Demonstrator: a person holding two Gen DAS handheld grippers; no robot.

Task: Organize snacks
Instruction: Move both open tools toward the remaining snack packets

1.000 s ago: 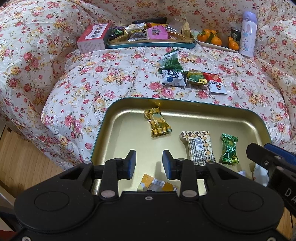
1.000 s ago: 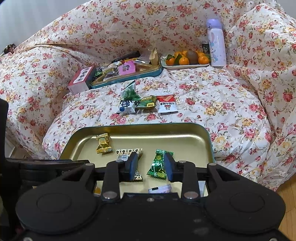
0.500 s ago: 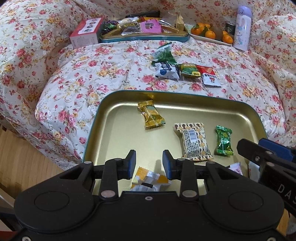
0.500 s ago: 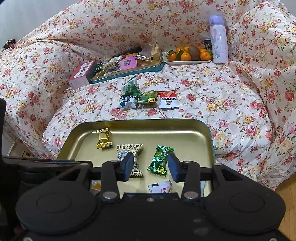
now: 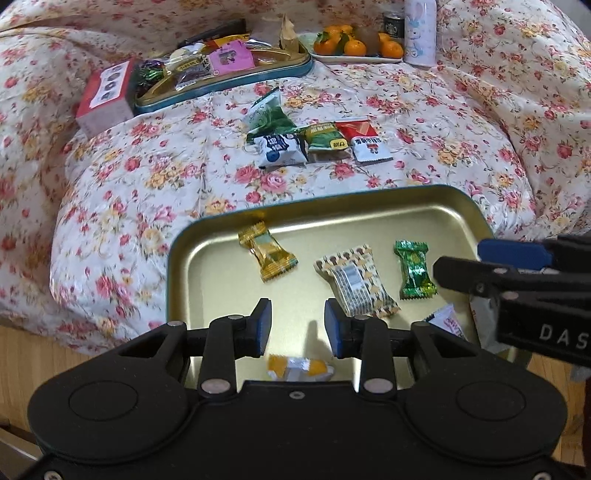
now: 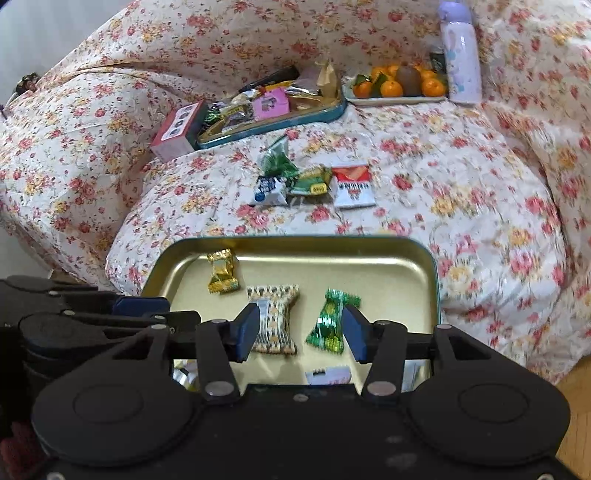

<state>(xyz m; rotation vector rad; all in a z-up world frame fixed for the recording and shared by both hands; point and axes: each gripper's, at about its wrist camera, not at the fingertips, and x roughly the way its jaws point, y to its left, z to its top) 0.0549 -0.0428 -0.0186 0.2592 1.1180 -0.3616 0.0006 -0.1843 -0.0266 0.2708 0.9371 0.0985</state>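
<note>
A gold tray point(image 5: 184, 280) lies on the flowered bedspread at the near edge. In it are a gold candy point(image 5: 267, 256), a patterned snack point(image 5: 356, 282), a green candy point(image 5: 413, 269), an orange-and-white candy point(image 5: 299, 367) and a white packet point(image 5: 448, 321). My left gripper point(image 5: 297, 323) hovers open over the tray's near part, nothing between its fingers. My right gripper point(image 6: 299, 326) is over the tray's right side with its jaws opening and empty; the patterned snack point(image 6: 275, 317) and green candy point(image 6: 330, 321) lie beneath them. Several packets point(image 5: 317, 140) lie on the bedspread beyond the tray.
At the back stand a second tray point(image 5: 221, 70) piled with snacks, a red box point(image 5: 107, 96), a plate of oranges point(image 5: 354, 46) and a pale bottle point(image 5: 419, 31). Wooden floor point(image 5: 44, 343) shows below the bed's edge at left. Each gripper appears at the edge of the other's view.
The right gripper's jaws have spread wider. Both grippers have drawn back and up a little from the tray, and the left view has rolled, showing more of the orange-and-white candy.
</note>
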